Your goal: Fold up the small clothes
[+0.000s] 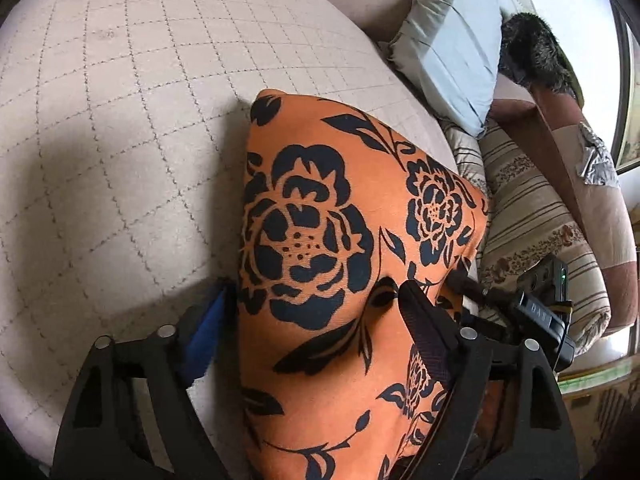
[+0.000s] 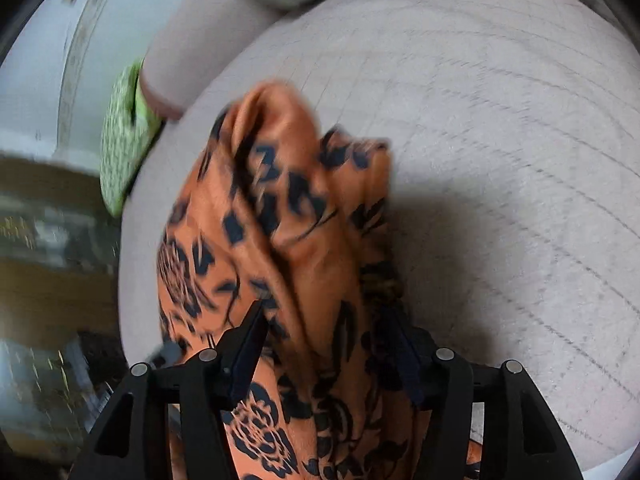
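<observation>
An orange garment with a black flower print (image 1: 320,240) fills the middle of the left wrist view, lifted and stretched over the beige quilted bed cover (image 1: 120,100). My left gripper (image 1: 316,308) stands around its near part, the cloth passing between the two fingers; whether it pinches the cloth is unclear. In the right wrist view the same garment (image 2: 280,220) hangs bunched and blurred between the fingers of my right gripper (image 2: 324,320), above the bed cover (image 2: 500,160). The other gripper's black body (image 1: 536,308) shows at the garment's right edge.
A pale blue-grey pillow (image 1: 452,52) and a black furry item (image 1: 532,48) lie at the bed's far right. A striped brown sofa cushion (image 1: 536,216) runs along the right. A green patterned cloth (image 2: 124,140) hangs off the bed's left edge.
</observation>
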`<state>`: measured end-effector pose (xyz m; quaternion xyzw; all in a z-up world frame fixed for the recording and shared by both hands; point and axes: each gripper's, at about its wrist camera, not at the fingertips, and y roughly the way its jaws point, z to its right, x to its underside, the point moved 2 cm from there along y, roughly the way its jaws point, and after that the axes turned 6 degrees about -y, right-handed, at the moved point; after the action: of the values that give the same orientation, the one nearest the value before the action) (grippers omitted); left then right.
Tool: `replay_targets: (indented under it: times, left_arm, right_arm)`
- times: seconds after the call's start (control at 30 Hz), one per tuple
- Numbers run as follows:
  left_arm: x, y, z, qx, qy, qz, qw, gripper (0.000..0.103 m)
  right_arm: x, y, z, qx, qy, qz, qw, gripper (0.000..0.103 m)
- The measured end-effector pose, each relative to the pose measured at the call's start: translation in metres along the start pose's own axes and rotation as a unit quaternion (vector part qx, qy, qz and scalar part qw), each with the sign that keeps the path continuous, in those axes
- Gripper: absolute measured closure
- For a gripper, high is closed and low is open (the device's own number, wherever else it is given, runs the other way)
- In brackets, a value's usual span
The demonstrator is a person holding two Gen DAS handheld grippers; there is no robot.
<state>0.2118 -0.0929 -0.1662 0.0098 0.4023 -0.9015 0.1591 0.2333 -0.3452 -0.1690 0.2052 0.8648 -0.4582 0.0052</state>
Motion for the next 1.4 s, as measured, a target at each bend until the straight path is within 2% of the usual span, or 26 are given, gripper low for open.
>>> replay_targets:
  times: [0.07,0.17,0.2,0.23,0.27,0.3,0.33,0.37,0.43,0.53,0.63,0.8,0.9,0.97,1.03,1.07,1.1,1.13,1.17,1.23,1.3,1.37,1.4]
  left_arm:
    - [0.001,-0.001,-0.004,0.012,-0.012,-0.003,0.9999,0.024]
    - [0.005,0.001,-0.004,0.005,-0.002,-0.001,1.0000,0.025]
    - [0.007,0.001,-0.002,-0.005,0.010,0.002,0.9999,0.036]
    - [0.010,0.002,0.001,-0.021,0.021,0.004,0.9996,0.044]
    - [0.011,0.002,0.002,-0.025,0.027,0.002,0.9993,0.057]
    - [0.012,0.001,0.001,-0.018,0.026,-0.001,0.9995,0.065]
    - [0.011,-0.004,-0.001,-0.004,0.018,-0.002,0.9998,0.071]
    - [0.010,-0.008,-0.003,0.009,0.008,-0.007,0.9999,0.073]
    - [0.007,-0.024,-0.006,0.035,-0.007,-0.012,0.9993,0.075]
    - [0.002,-0.060,0.000,0.016,0.017,0.014,0.9996,0.076]
    - [-0.012,-0.102,0.005,0.014,0.035,0.030,0.9988,0.076]
    - [-0.048,-0.151,0.007,-0.016,0.079,0.060,0.9949,0.076]
    - [-0.071,-0.142,-0.005,-0.039,0.083,0.062,0.9938,0.074]
    - [-0.081,-0.125,-0.021,-0.060,0.079,0.069,0.9927,0.071]
    - [-0.085,-0.101,-0.043,-0.096,0.070,0.063,0.9909,0.066]
    - [-0.084,-0.086,-0.054,-0.126,0.058,0.055,0.9888,0.063]
    - [-0.082,-0.073,-0.063,-0.168,0.051,0.057,0.9829,0.051]
    - [-0.080,-0.066,-0.067,-0.190,0.052,0.064,0.9784,0.038]
    - [-0.078,-0.062,-0.067,-0.198,0.058,0.071,0.9759,0.036]
    - [-0.073,-0.064,-0.059,-0.212,0.083,0.080,0.9704,0.036]
    - [-0.067,-0.072,-0.051,-0.235,0.103,0.092,0.9621,0.036]
    - [-0.061,-0.080,-0.048,-0.247,0.109,0.106,0.9569,0.036]
    - [-0.056,-0.086,-0.046,-0.253,0.113,0.115,0.9538,0.036]
  right_arm:
    - [0.001,-0.009,0.005,0.010,0.006,0.018,1.000,0.039]
    - [0.013,0.010,0.000,0.034,-0.010,-0.017,0.999,0.031]
    - [0.016,0.012,-0.007,0.053,-0.034,-0.018,0.998,0.030]
    - [0.019,0.013,-0.014,0.070,-0.056,-0.018,0.996,0.034]
    - [0.023,0.014,-0.021,0.071,-0.068,-0.023,0.995,0.051]
    - [0.026,0.014,-0.023,0.070,-0.068,-0.024,0.995,0.054]
    - [0.029,0.011,-0.025,0.075,-0.071,-0.020,0.994,0.064]
    - [0.032,0.008,-0.031,0.078,-0.079,-0.017,0.994,0.071]
    - [0.039,-0.002,-0.046,0.079,-0.091,-0.003,0.993,0.075]
    - [0.052,-0.021,-0.068,0.044,-0.096,0.026,0.994,0.077]
    - [0.069,-0.034,-0.097,0.019,-0.106,0.047,0.993,0.077]
    - [0.071,-0.028,-0.142,-0.044,-0.108,0.060,0.991,0.077]
    - [0.061,-0.009,-0.155,-0.055,-0.110,0.057,0.991,0.077]
    - [0.056,0.009,-0.148,-0.056,-0.107,0.051,0.991,0.076]
    - [0.053,0.035,-0.134,-0.044,-0.109,0.035,0.992,0.075]
    - [0.045,0.050,-0.129,-0.038,-0.106,0.027,0.993,0.074]
    - [0.044,0.067,-0.116,-0.032,-0.092,0.011,0.995,0.072]
    - [0.044,0.078,-0.108,-0.036,-0.075,0.007,0.997,0.066]
    - [0.044,0.083,-0.097,-0.058,-0.049,0.008,0.997,0.060]
    - [0.044,0.080,-0.084,-0.085,-0.011,0.005,0.996,0.060]
    - [0.045,0.067,-0.088,-0.072,-0.028,0.004,0.997,0.060]
    - [0.047,0.047,-0.101,-0.048,-0.043,0.026,0.998,0.060]
    - [0.051,0.037,-0.104,-0.050,-0.051,0.036,0.997,0.059]
